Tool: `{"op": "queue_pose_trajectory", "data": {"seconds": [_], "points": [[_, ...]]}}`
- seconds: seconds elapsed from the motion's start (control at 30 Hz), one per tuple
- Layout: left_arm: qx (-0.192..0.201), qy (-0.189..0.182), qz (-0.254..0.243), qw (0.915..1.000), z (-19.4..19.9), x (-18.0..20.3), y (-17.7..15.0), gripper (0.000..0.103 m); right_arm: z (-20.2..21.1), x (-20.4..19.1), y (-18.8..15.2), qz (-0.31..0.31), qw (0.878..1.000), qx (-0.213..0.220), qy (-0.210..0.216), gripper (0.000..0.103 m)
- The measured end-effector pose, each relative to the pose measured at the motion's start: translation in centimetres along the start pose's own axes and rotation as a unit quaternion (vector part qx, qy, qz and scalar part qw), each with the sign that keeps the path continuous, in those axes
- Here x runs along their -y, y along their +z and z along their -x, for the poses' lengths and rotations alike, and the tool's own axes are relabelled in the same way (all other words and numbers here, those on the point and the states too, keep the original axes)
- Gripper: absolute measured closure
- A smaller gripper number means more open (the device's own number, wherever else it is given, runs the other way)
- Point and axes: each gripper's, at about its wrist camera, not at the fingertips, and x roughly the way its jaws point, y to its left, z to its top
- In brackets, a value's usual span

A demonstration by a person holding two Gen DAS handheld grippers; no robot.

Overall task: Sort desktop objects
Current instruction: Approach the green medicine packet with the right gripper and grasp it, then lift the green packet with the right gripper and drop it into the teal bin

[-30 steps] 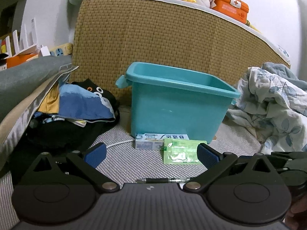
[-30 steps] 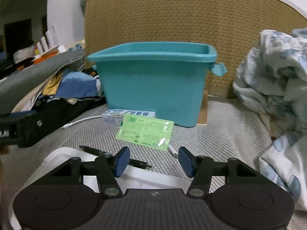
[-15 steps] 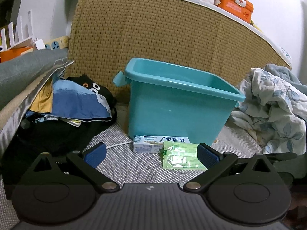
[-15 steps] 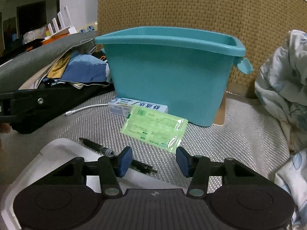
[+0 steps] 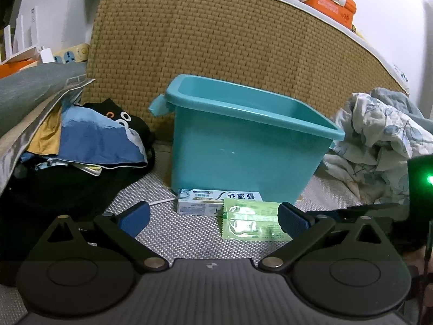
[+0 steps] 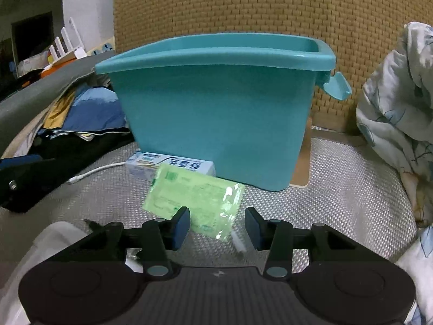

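Note:
A teal plastic bin (image 5: 243, 146) (image 6: 216, 113) stands on the grey mat. A toothpaste box (image 5: 213, 201) (image 6: 167, 166) lies against its front wall. A green plastic packet (image 5: 251, 223) (image 6: 194, 197) lies in front of the box, partly over it. My left gripper (image 5: 213, 216) is wide open and empty, low over the mat, just short of the box and packet. My right gripper (image 6: 216, 227) is open and empty, its blue pads just short of the packet's near edge. A black pen's tip (image 6: 90, 223) shows left of the right gripper.
A white cable (image 6: 92, 172) runs left from the box. A pile of clothes (image 5: 89, 140) lies left of the bin, a floral quilt (image 5: 384, 140) right. A woven headboard (image 5: 216, 40) stands behind. The right gripper's black body (image 5: 365, 211) shows at right in the left wrist view.
Both grippers have moved forward toward the bin. The packet and box now sit closer to the right gripper's pads. The pen has slipped out of the left wrist view.

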Motion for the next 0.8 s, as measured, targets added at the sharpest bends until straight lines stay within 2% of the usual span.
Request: {"op": "queue_pose_trajectory", "data": {"seconds": [0.33,0.7,0.8], "points": [[0.000,-0.005,-0.019,0.9998,-0.5,0.8,-0.3,0.000,-1.8,1.7,0.8,-0.036,0.999,-0.008,0.032,0.054],[-0.003,0.001,-0.005,1.0000,-0.8,0.2,-0.3,0.000,-3.3,2.0,0.9,-0.047,0.997,-0.020,0.058,0.054],[-0.003,0.001,-0.007,1.0000,-0.8,0.3,-0.4,0.000,-3.2,2.0,0.9,-0.049,0.997,-0.016,0.062,0.071]]}}
